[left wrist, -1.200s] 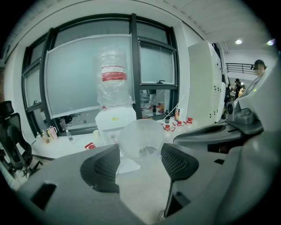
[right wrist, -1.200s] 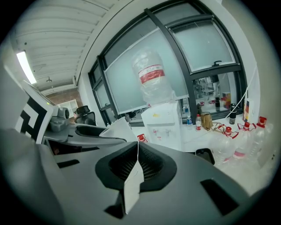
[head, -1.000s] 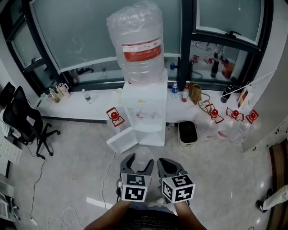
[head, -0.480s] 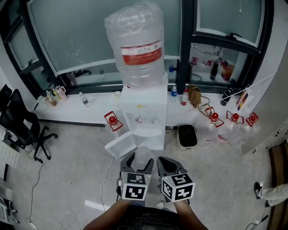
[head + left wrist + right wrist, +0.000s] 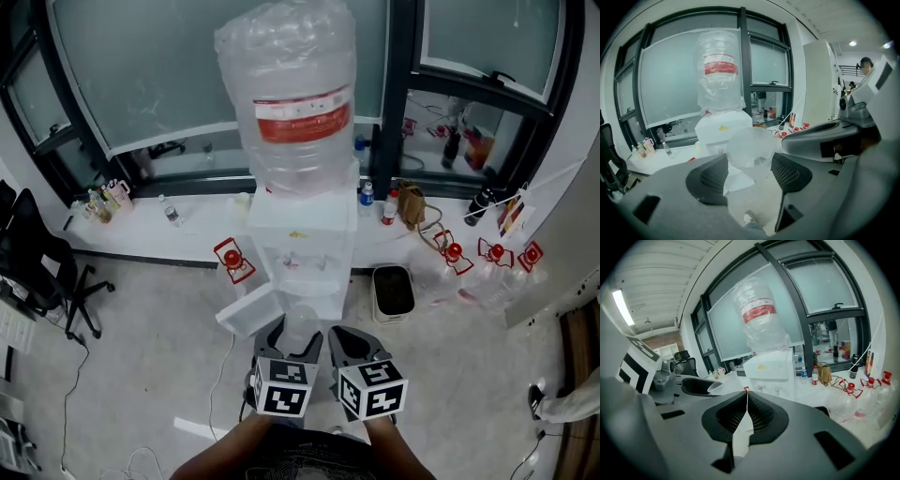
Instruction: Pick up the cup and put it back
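Closer now than a second ago, the water dispenser (image 5: 302, 246) fills more of the head view, with both grippers drawn up toward its front. The left gripper's (image 5: 749, 169) pads (image 5: 711, 180) clamp a clear plastic cup (image 5: 750, 149) from either side, holding it in the air just before the dispenser. The right gripper (image 5: 746, 401), just beside the left, has its jaws pressed together with nothing between them. A big bottle (image 5: 289, 94) stands upside down on the dispenser.

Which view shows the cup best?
Left gripper view: the clear cup sits centred, gripped between the left tool's jaws, wall and rim visible. Head view shows only a small pale part of it; right gripper view catches just its rim, off to the left.
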